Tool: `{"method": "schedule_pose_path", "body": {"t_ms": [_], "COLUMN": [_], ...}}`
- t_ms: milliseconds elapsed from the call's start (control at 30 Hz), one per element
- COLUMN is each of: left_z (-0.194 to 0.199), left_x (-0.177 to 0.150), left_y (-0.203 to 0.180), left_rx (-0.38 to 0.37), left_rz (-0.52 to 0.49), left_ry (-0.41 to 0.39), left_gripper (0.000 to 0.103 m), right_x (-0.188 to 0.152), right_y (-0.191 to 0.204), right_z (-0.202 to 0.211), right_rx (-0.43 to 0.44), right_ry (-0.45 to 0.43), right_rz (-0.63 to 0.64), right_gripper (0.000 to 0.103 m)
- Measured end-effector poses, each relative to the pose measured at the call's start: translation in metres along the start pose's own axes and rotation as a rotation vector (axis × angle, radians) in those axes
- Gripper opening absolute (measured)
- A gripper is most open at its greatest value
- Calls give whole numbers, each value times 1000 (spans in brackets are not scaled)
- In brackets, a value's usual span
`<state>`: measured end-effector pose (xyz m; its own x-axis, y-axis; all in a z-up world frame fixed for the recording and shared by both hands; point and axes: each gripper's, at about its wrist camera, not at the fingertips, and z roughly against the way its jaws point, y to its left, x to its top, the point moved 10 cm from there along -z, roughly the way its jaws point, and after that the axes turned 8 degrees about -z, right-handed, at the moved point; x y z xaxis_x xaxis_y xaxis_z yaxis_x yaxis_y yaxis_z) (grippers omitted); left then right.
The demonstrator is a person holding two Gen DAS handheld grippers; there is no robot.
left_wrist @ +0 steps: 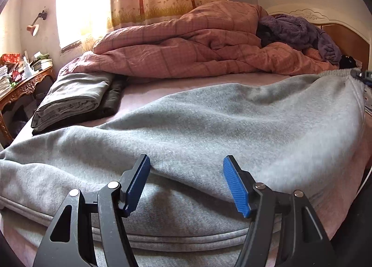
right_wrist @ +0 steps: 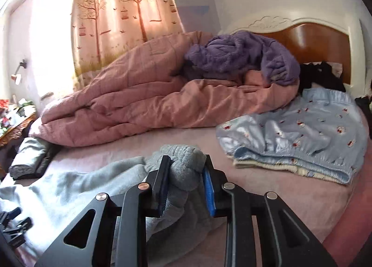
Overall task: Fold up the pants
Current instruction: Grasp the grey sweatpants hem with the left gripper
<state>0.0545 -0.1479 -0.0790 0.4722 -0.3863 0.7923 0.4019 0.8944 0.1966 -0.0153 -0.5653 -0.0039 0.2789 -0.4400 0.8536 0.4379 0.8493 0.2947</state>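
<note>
Grey sweatpants [left_wrist: 209, 118] lie spread across the pink bed sheet [left_wrist: 144, 95], their leg hem toward the near edge. My left gripper [left_wrist: 187, 159] hovers just over the leg end, open, its blue pads [left_wrist: 234, 185] on either side of a raised fold without pressing it. In the right wrist view the ribbed waistband [right_wrist: 183, 160] of the sweatpants [right_wrist: 76, 181] is bunched between the pads of my right gripper [right_wrist: 187, 157], which is shut on it. The right gripper [left_wrist: 359, 74] also shows at the far right edge of the left wrist view. The left gripper [right_wrist: 14, 227] appears low at the left edge.
A pink quilt [left_wrist: 186, 46] and a purple fleece [right_wrist: 244, 57] are heaped at the back of the bed. Folded grey-green clothes [left_wrist: 74, 102] lie at the left. A light blue printed garment [right_wrist: 302, 136] lies at the right. A cluttered wooden side table [left_wrist: 25, 83] stands left.
</note>
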Motion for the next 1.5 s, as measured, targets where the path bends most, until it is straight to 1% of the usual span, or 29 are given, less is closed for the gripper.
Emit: {"method": "schedule_pose_path", "body": {"t_ms": [33, 100, 167, 233, 300, 367, 400, 433, 533, 600, 633, 700, 767, 800, 833, 900, 933, 967, 1033, 1067, 1133, 1167, 1233, 1267, 1300, 1333, 1400, 1467, 1500], "left_z": [0, -1, 4, 15, 26, 36, 39, 43, 52, 56, 57, 58, 58, 57, 57, 53, 50, 48, 45, 43, 39, 36, 31, 30, 28, 29, 40, 45, 45], "left_x": [-2, -5, -10, -17, -22, -26, -29, -33, -48, -59, -63, -72, -81, -86, -90, -95, -97, -98, -97, -96, -93, -93, -94, -95, -96, -98, -100, -101, -101], "left_y": [2, 6, 14, 28, 39, 51, 57, 64, 83, 93, 98, 107, 114, 117, 121, 128, 133, 137, 145, 148, 146, 145, 146, 146, 146, 144, 140, 139, 141], "left_rx": [-6, -30, -44, -5, 42, 59, 66, 77, 112, 135, 142, 171, 176, 174, 172, 157, 143, 119, 67, 59, 68, 77, 82, 80, 78, 86, 99, 74, 55], "left_rz": [5, 29, 61, 70, 62, 78, 93, 112, 157, 175, 186, 203, 218, 232, 250, 301, 340, 392, 484, 505, 464, 444, 458, 473, 481, 486, 499, 550, 595], "left_ry": [3, 17, 24, 13, -2, -10, -9, -5, 11, 22, 24, 32, 51, 60, 64, 61, 59, 48, 17, 7, 9, 15, 20, 20, 34, 57, 59, 45, 37], "left_gripper": [65, 65, 65, 65, 65, 65, 65, 65, 65, 65, 65, 65, 65, 65, 65, 64, 64, 63, 63, 62, 61, 61, 64, 68, 70, 71, 75, 83, 84], "right_x": [-4, -30, -48, -48, -44, -36, -30, -26, -8, -1, -1, -4, -13, -21, -29, -55, -76, -93, -125, -141, -168, -176, -181, -181, -180, -178, -176, -174, -173], "right_y": [-6, -25, -35, -36, -32, -28, -26, -24, -7, 9, 22, 44, 75, 95, 109, 145, 170, 185, 209, 218, 231, 234, 236, 237, 237, 236, 233, 228, 225], "right_z": [-7, -31, -45, -42, -40, -36, -31, -26, 3, 21, 33, 46, 58, 64, 67, 69, 66, 64, 55, 50, 40, 38, 37, 39, 39, 40, 43, 43, 42], "right_rx": [-20, -80, -96, -83, -109, -140, -156, -162, -159, -117, -62, 29, 138, 199, 237, 320, 359, 378, 368, 367, 357, 343, 319, 316, 309, 302, 299, 299, 299], "right_ry": [14, 93, 138, 128, 130, 120, 107, 93, 6, -34, -44, -32, -4, 19, 37, 99, 154, 182, 230, 266, 335, 342, 324, 308, 290, 272, 241, 227, 226], "right_rz": [-11, -46, -42, -39, -6, 14, 6, -3, -27, -50, -78, -102, -103, -95, -85, -53, -7, 20, 49, 62, 83, 93, 131, 150, 157, 157, 152, 149, 147], "right_gripper": [27, 27, 28, 29, 30, 36, 41, 42, 42, 43, 43, 43, 43, 43, 43, 43, 39, 34, 34, 33, 33, 33, 33, 33, 33, 33, 33, 33, 33]}}
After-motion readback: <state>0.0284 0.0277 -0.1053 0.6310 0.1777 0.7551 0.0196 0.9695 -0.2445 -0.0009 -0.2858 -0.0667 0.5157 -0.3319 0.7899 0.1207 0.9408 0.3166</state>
